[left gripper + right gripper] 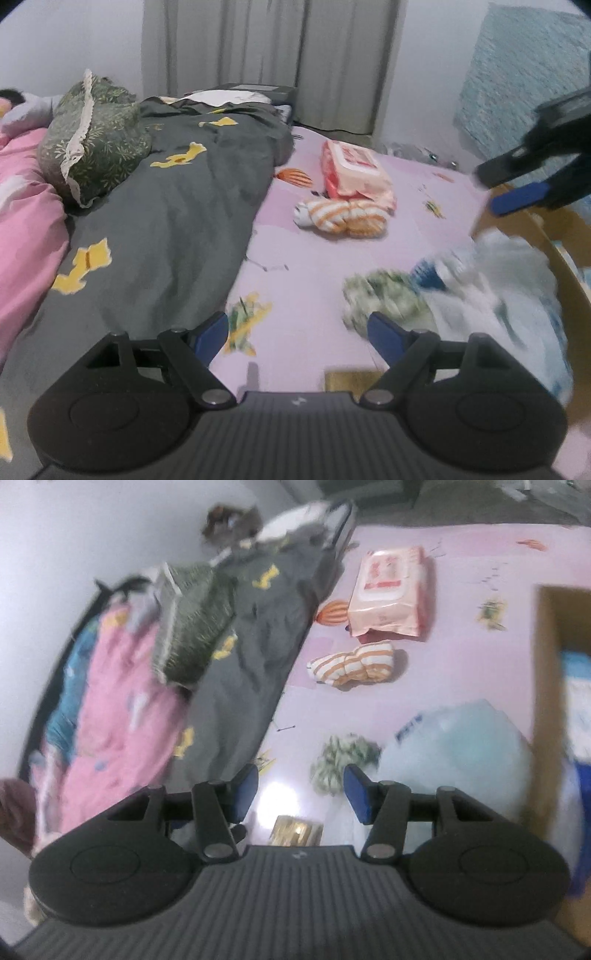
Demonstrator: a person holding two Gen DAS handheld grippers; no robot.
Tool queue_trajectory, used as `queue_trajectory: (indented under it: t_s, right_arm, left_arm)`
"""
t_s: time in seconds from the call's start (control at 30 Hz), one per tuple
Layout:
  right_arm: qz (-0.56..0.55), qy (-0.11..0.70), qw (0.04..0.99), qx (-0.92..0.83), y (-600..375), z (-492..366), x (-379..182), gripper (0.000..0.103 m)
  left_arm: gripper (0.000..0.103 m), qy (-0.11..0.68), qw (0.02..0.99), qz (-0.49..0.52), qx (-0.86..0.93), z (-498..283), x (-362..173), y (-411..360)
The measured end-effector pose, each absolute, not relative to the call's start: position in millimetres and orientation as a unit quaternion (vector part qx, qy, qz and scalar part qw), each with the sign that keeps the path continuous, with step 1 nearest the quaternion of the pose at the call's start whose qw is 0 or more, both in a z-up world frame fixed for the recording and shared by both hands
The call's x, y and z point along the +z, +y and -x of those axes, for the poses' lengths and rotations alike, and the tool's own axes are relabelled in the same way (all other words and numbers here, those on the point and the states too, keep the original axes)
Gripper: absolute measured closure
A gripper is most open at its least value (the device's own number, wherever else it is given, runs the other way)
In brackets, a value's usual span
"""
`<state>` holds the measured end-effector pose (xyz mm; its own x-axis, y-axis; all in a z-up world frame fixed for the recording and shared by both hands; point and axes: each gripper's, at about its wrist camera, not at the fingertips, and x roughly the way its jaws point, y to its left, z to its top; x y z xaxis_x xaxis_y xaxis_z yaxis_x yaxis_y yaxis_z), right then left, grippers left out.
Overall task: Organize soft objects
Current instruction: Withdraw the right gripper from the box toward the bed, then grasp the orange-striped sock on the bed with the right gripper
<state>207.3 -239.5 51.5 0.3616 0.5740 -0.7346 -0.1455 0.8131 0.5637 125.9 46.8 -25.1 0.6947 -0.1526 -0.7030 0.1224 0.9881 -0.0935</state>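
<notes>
On the lilac bedsheet [314,258] lies a rolled orange-and-white striped cloth [343,216] [354,662], beside a pink wipes pack [354,173] [391,590]. Nearer me, a crumpled green-and-white cloth [384,299] [343,760] rests against a pale blue plastic bag [498,280] [461,746]. My left gripper [299,332] hangs open over the sheet, left of the green cloth, with nothing between its fingers. My right gripper [301,794] is open and holds nothing; the green cloth shows below and just beyond its right finger. In the left wrist view the right gripper [487,192] is at the upper right, above the box edge.
A cardboard box [554,236] [546,701] stands at the right. A grey duvet with yellow patches [177,206] [258,646], a green pillow [96,136] [192,635] and a pink blanket [26,221] [118,701] cover the bed's left side, where a person lies. Curtains [258,55] hang behind.
</notes>
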Motion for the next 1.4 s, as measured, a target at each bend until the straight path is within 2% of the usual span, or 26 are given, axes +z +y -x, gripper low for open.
queue_trajectory:
  t_s: [0.27, 0.37, 0.6, 0.9, 1.03, 1.17, 1.23, 1.3, 1.33, 1.4]
  right_arm:
    - [0.044, 0.481, 0.837, 0.257, -149.9, -326.9, 8.8, 0.052]
    - [0.142, 0.466, 0.821, 0.298, -112.6, -359.0, -21.1, 0.052]
    - [0.238, 0.476, 0.783, 0.324, -78.4, -377.9, -68.6, 0.049]
    - [0.109, 0.524, 0.805, 0.255, -97.2, -384.3, -55.9, 0.068]
    - [-0.029, 0.522, 0.806, 0.277, -117.5, -370.4, -29.1, 0.068]
    - [-0.139, 0.499, 0.802, 0.297, -144.5, -336.4, 2.4, 0.068]
    - [-0.201, 0.497, 0.788, 0.303, -160.2, -316.3, 10.7, 0.068]
    - [-0.246, 0.496, 0.774, 0.308, -173.2, -289.0, 16.3, 0.068]
    - [-0.265, 0.494, 0.767, 0.310, -179.9, -274.0, 18.2, 0.068]
    - [-0.299, 0.492, 0.753, 0.317, -193.1, -247.9, 21.7, 0.068]
  left_arm:
    - [0.021, 0.419, 0.903, 0.088, -0.046, -186.9, -61.1, 61.4]
    - [0.021, 0.430, 0.896, 0.099, -0.041, -197.2, -72.1, 65.4]
    - [0.021, 0.432, 0.896, 0.096, -0.045, -200.0, -78.8, 67.1]
    - [0.021, 0.407, 0.900, 0.127, -0.087, -189.9, -63.4, 59.0]
    - [0.016, 0.381, 0.907, 0.148, -0.099, -179.8, -41.4, 54.2]
    - [0.016, 0.341, 0.923, 0.140, -0.108, -164.8, -15.2, 42.7]
    - [0.020, 0.330, 0.924, 0.142, -0.130, -154.9, -2.5, 34.2]
    - [0.029, 0.324, 0.923, 0.137, -0.160, -142.6, 8.1, 23.0]
    - [0.037, 0.325, 0.921, 0.132, -0.172, -136.6, 11.2, 16.4]
    - [0.040, 0.329, 0.915, 0.123, -0.199, -123.9, 16.9, 1.3]
